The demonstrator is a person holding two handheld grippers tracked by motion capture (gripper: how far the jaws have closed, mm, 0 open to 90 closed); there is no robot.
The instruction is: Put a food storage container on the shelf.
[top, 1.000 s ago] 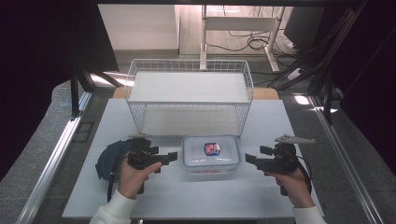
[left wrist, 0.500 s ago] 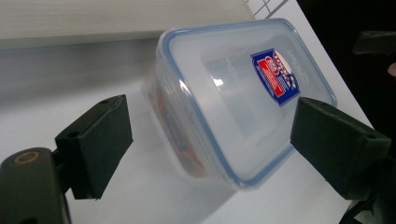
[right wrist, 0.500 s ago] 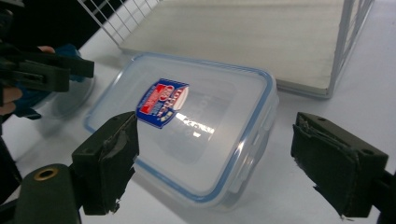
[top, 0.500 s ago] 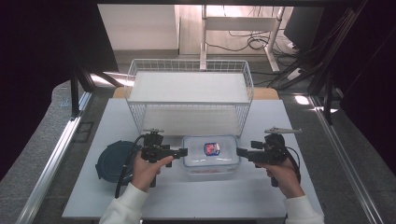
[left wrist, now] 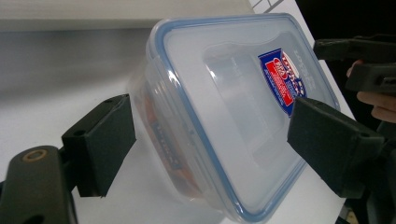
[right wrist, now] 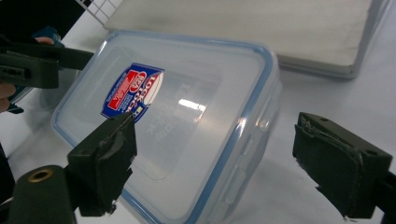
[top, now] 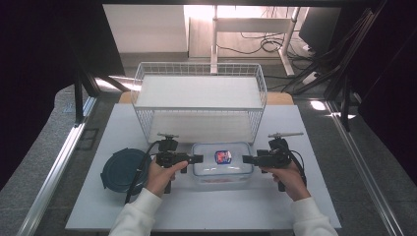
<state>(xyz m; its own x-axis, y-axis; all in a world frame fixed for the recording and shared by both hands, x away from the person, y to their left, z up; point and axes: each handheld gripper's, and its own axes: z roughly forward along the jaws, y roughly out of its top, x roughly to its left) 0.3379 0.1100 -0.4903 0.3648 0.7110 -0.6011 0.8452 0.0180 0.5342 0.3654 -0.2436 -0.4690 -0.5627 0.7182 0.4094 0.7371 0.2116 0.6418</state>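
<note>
A clear plastic container (top: 222,164) with a blue-rimmed lid and a red and blue label lies on the white table (top: 206,211), in front of the wire basket. My left gripper (top: 196,158) points at its left end, my right gripper (top: 246,159) at its right end. In the left gripper view the container (left wrist: 224,107) lies between the wide-apart jaws of my left gripper (left wrist: 210,140), which have just been closing slightly; the pads do not press on it. In the right gripper view the right gripper (right wrist: 219,158) stands open over the container (right wrist: 187,107); its jaws have just been opening.
A white wire basket (top: 199,105) holding a flat white board stands just behind the container. A dark blue round lid (top: 120,169) lies on the table to the left, beside my left hand. Dark frame posts flank the table.
Both hands have come inward and down toward the container. My left gripper left the spot over the dark round lid and now reaches the container's left end; the right reaches its right end.
</note>
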